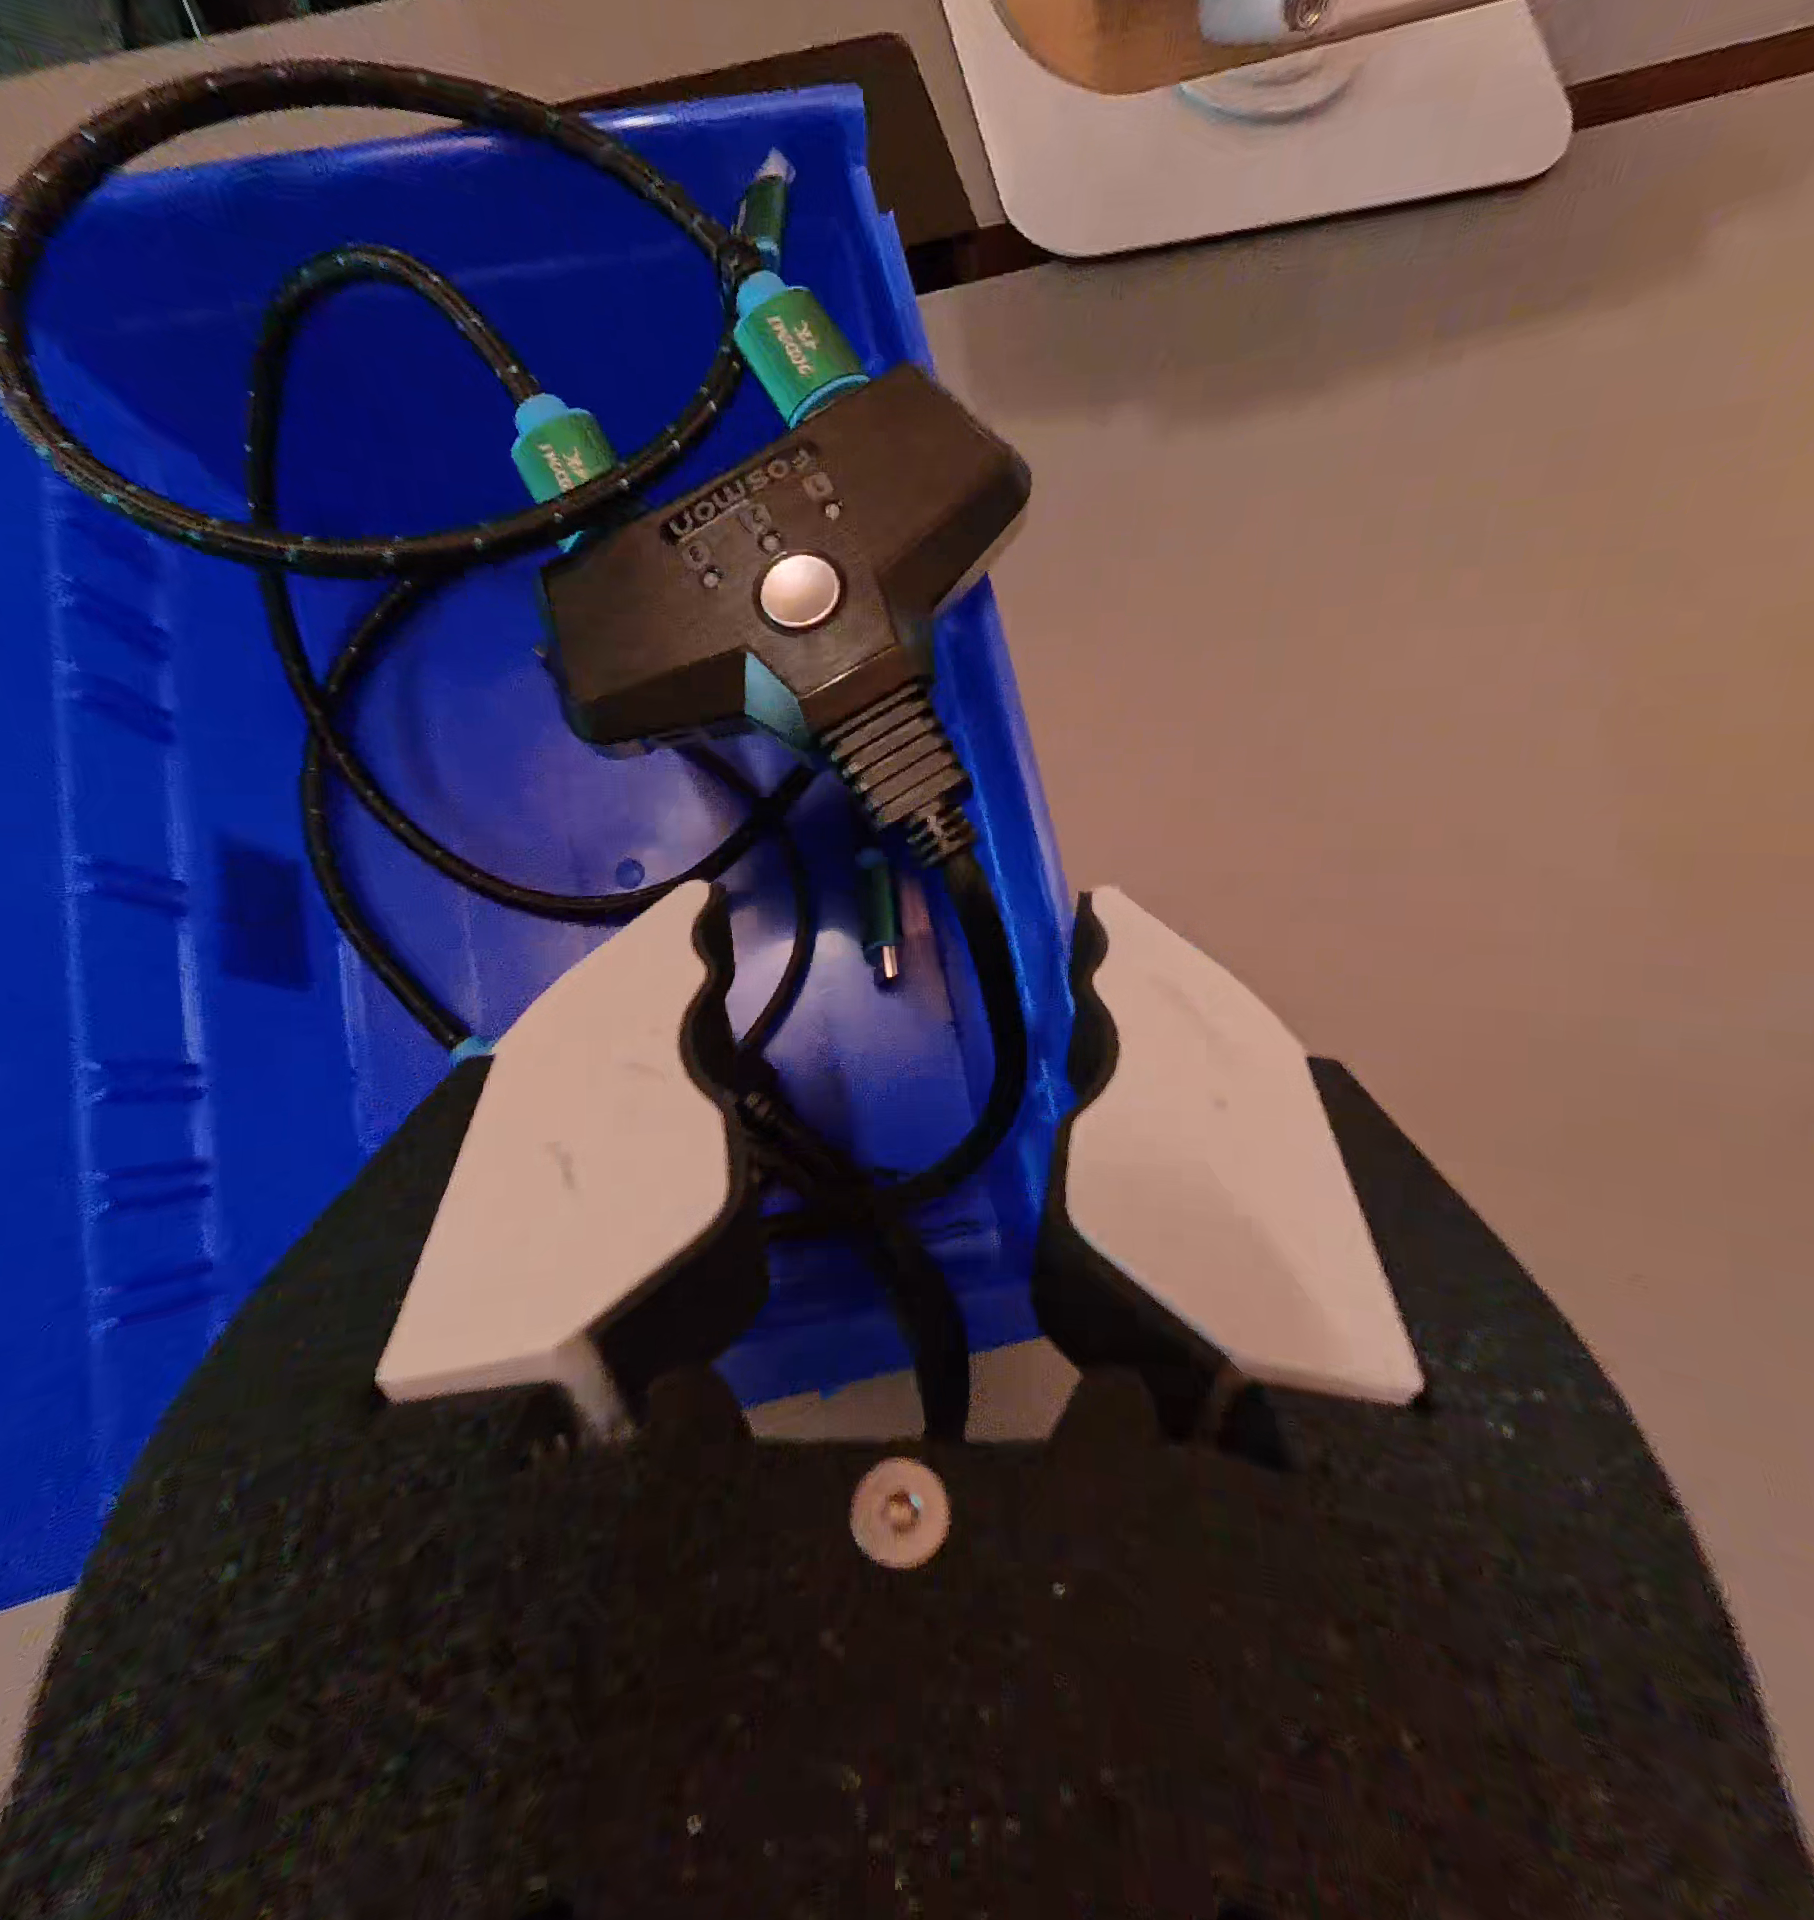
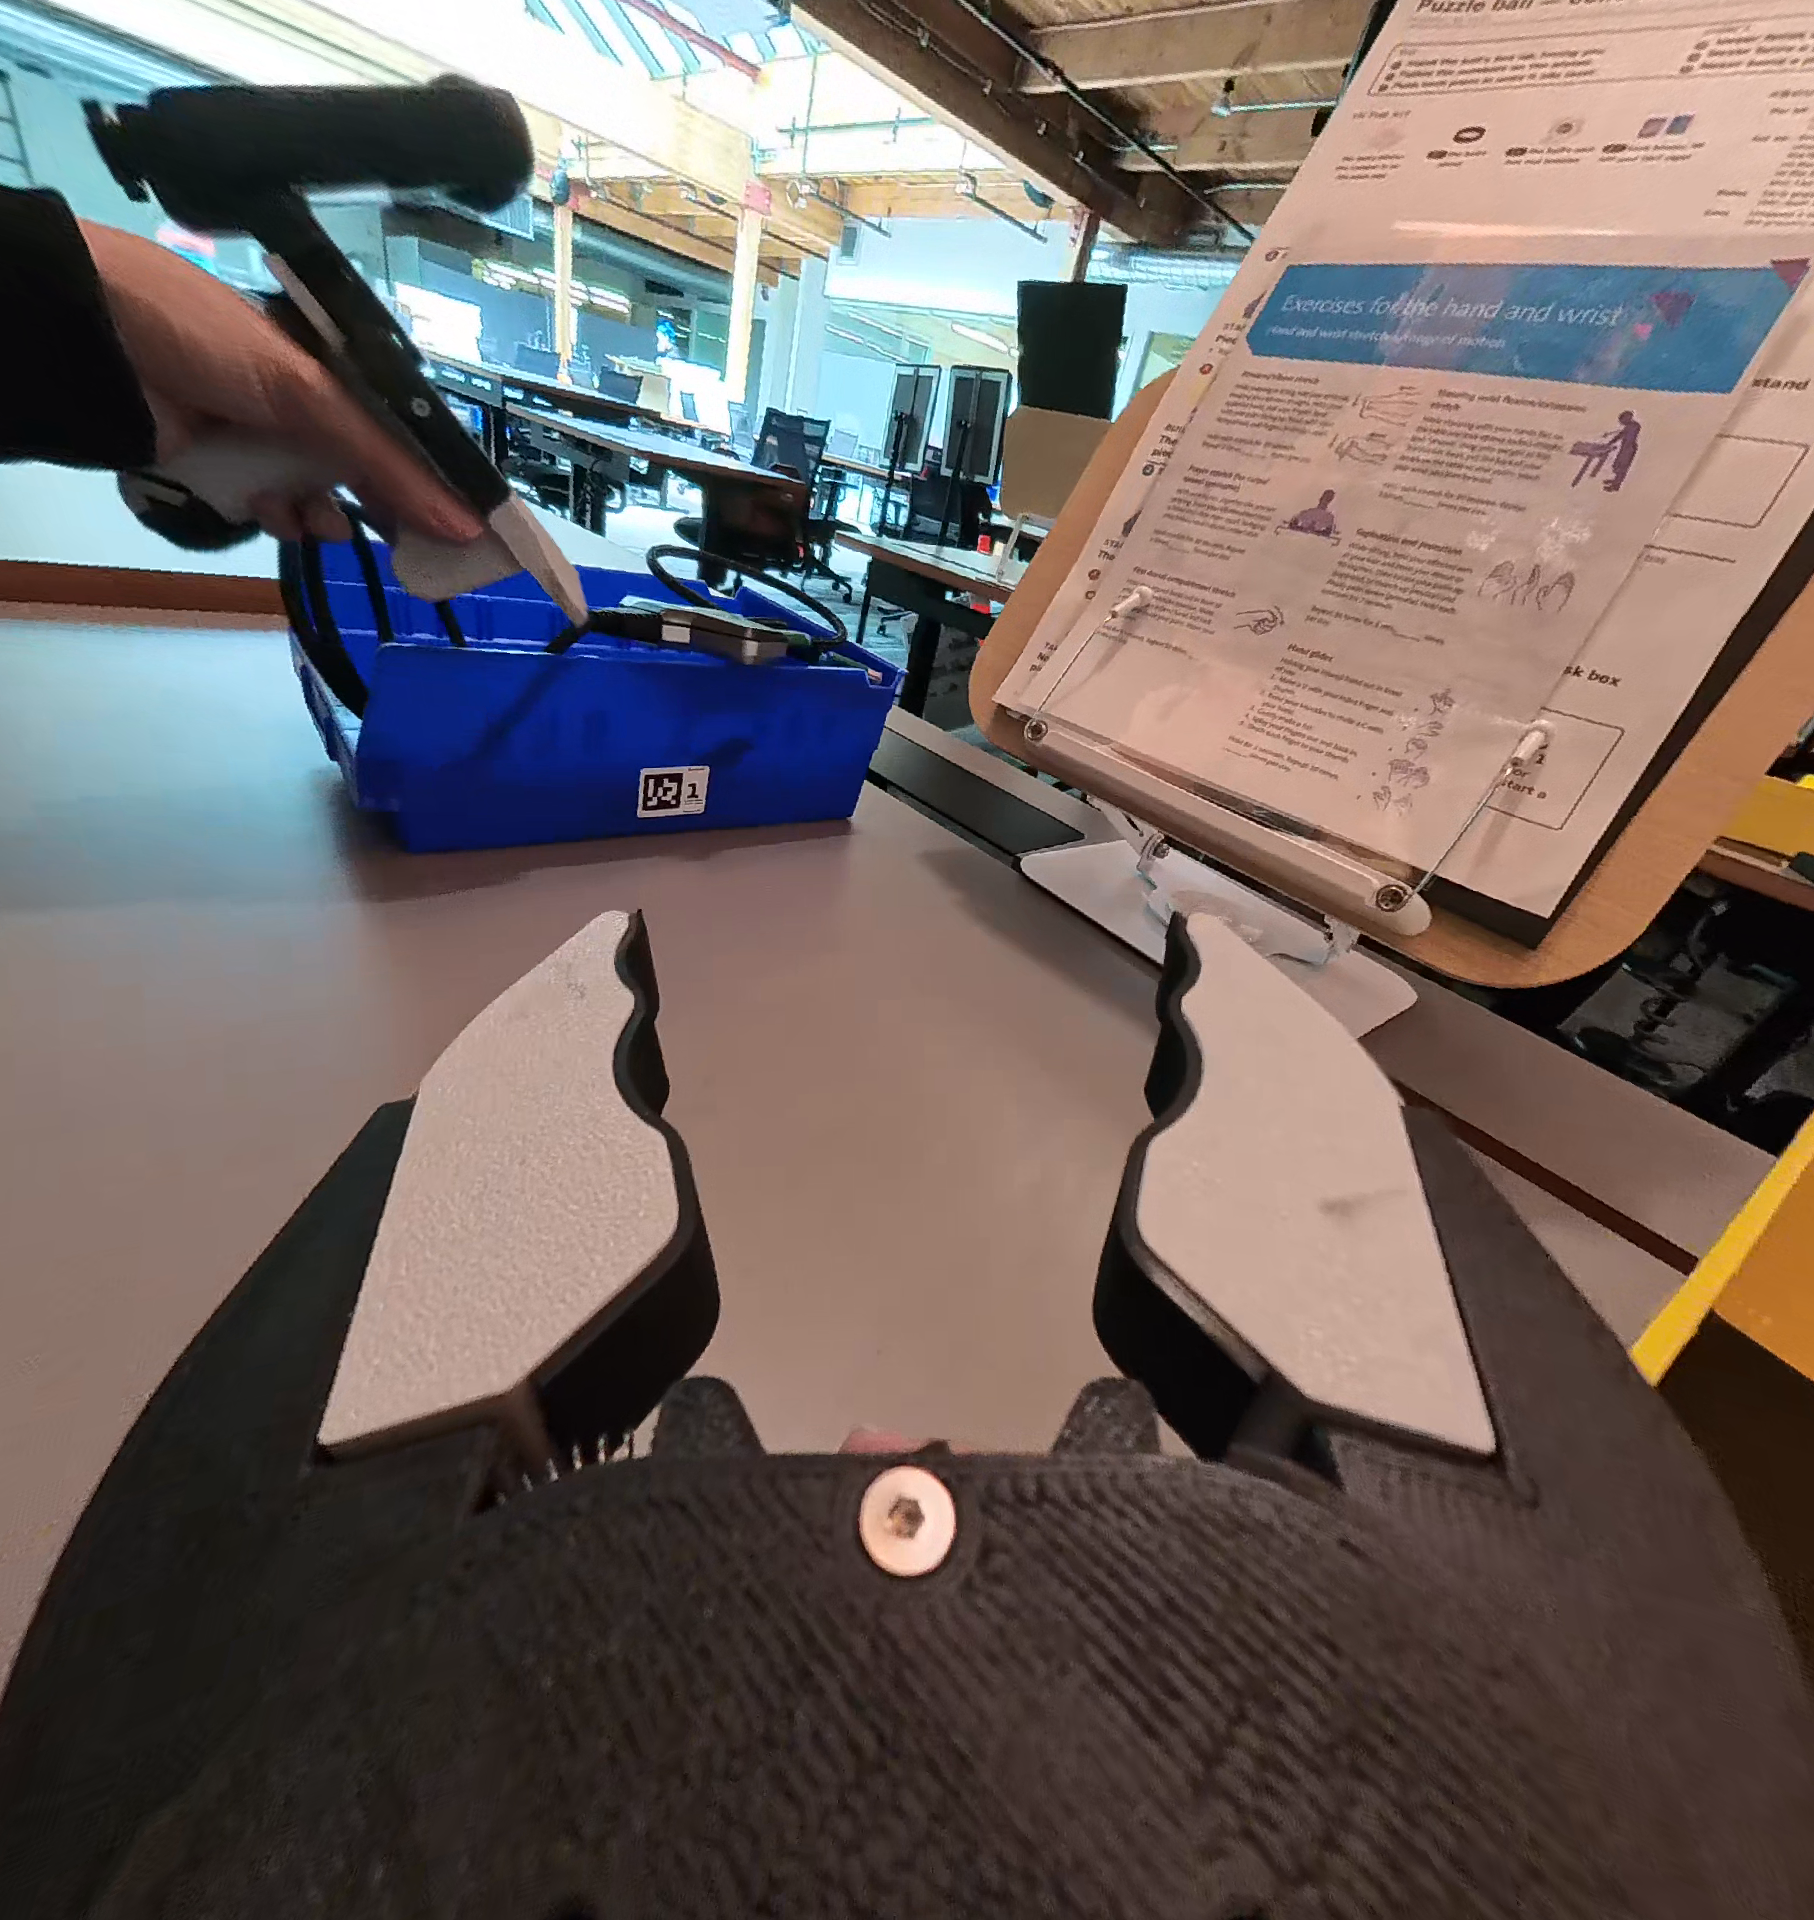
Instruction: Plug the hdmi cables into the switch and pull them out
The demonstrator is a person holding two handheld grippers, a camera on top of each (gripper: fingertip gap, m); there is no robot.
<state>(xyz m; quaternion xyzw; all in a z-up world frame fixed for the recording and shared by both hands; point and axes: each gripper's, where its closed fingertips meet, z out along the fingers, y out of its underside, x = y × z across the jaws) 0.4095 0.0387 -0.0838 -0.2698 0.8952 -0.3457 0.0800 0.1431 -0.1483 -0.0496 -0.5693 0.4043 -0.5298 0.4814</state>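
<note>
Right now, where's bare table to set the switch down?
Free: the grey table ahead of the right tool, bordered by the blue bin and the document stand. Crowded: inside the bin, with the switch, coiled cables and left tool.

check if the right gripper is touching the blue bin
Apart. The right wrist view shows the right gripper with jaws open over bare table, and the blue bin sits well beyond its fingertips with tabletop visible between them.
</note>
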